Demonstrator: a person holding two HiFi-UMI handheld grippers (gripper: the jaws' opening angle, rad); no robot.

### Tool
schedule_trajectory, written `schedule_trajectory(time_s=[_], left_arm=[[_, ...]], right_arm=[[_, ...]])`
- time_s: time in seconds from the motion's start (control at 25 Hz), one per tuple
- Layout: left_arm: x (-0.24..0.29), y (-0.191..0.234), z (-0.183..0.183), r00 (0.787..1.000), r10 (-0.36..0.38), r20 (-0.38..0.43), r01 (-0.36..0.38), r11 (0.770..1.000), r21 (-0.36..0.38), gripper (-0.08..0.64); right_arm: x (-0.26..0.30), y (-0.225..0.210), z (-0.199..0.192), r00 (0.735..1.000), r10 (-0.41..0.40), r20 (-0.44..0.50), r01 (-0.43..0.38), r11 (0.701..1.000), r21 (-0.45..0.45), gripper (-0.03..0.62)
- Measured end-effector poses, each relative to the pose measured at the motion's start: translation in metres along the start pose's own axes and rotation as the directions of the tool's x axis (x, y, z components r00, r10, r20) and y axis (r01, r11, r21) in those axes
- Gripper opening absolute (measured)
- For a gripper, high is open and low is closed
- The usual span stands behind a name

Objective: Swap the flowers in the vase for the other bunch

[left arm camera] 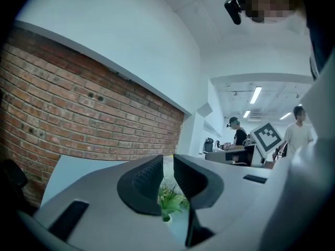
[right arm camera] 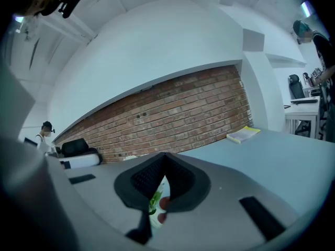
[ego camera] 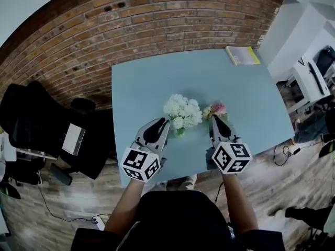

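I get bright, even light from ceiling strips (left arm camera: 256, 94) high beyond my left claw (left arm camera: 168, 161), soft shadows, dark bowed fisheye corners, nearby jaws blurred.

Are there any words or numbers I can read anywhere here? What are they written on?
No text here can be read.
Yellow book: cover print too small to read.
Marker cubes: black-and-white square patterns only, no letters or numbers.
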State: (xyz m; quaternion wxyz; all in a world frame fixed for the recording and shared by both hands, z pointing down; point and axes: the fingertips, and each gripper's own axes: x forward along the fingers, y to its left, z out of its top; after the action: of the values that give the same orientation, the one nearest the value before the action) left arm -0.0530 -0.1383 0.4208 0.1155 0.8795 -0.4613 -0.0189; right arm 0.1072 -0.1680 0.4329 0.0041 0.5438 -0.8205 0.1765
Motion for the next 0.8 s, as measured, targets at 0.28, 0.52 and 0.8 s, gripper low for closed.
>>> schedule_trajectory(time_s=[0.28,0.52,0.8], left_arm=[[-0.007,0.010,-0.020,0.999,0.018,-0.029,-0.019,1.000,-0.021,0.109],[-0.004,0.016,-0.045,0.995,0.051,-0.082,-0.046,0.997,0.066,0.251],[0.009,0.018,-0.069,0.994,0.028,-0.107,-0.025,0.999,0.024,0.406]], right_arm=[[0.020,0.007,-0.004,0.998,0.046,-0.030,-0.047,0.999,-0.018,0.012],[0.032,0.008,-0.003,0.997,0.066,-0.047,-0.067,0.997,-0.033,0.012],[0.040,0.003,-0.002,0.996,0.066,-0.053,-0.069,0.997,-0.041,0.012]])
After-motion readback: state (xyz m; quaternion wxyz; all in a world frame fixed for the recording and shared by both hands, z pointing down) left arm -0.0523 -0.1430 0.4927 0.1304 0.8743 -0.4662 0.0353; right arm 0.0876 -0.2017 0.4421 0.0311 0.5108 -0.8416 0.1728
